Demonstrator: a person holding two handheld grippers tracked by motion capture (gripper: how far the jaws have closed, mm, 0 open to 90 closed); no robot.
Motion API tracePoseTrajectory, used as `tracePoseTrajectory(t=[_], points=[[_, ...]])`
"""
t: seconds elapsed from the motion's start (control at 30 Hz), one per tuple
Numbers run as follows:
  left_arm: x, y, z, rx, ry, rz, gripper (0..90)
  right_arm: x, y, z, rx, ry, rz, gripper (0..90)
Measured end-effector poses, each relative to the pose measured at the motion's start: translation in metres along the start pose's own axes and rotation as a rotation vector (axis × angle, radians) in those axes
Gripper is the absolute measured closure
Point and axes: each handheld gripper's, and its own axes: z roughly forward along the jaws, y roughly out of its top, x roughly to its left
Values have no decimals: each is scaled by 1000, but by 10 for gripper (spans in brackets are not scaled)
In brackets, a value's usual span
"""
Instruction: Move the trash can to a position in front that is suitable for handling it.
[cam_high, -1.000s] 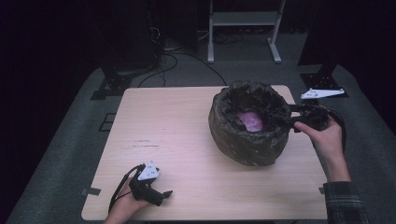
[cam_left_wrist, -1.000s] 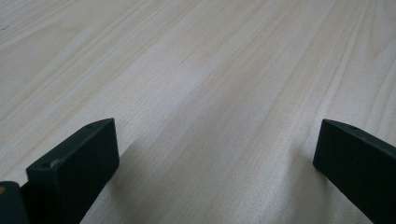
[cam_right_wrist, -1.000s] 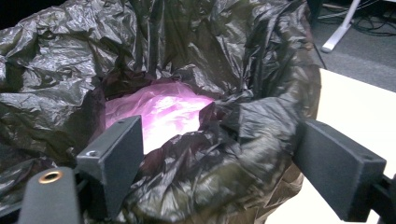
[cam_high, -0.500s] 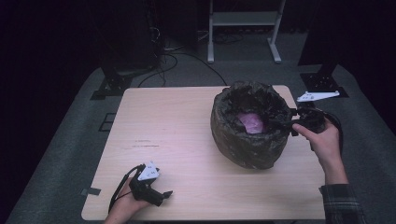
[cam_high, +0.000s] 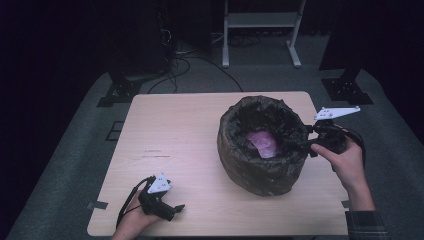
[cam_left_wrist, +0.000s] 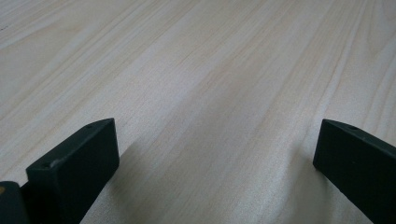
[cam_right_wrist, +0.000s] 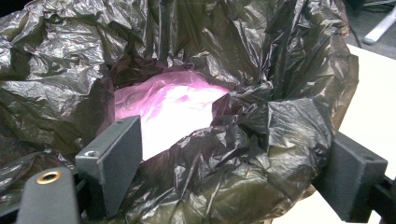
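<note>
So the black bin bag (cam_high: 260, 155) sits on the table's (cam_high: 175, 130) right half, right gripper (cam_high: 303, 142) at its right rim with jaws straddling the crumpled plastic, not closed, left gripper (cam_high: 172, 209) wide open near the front-left corner.

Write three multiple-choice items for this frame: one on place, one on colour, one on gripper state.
1. Where on the table is the black bag?
A. right half
B. left half
C. near left corner

2. What colour is the thing inside the bag?
A. green
B. pink
C. yellow

3. How do the left gripper's jaws stand?
A. shut on the bag
B. shut on nothing
C. open over bare wood

Answers:
1 A: the high view shows the bag by the right gripper, on the right half.
2 B: a pink lump shows in the bag's mouth.
3 C: the left gripper view shows its jaws wide apart with only wood between them.
</note>
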Motion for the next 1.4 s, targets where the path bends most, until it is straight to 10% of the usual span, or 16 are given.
tracePoseTrajectory(t=[0.9, 1.4], points=[[0, 0, 0, 1, 0, -3, 0, 83, -15, -3, 71, 133, -118, 149], [-1, 0, 0, 0, 0, -4, 0, 70, -11, -27, -41, 132, -58, 148]])
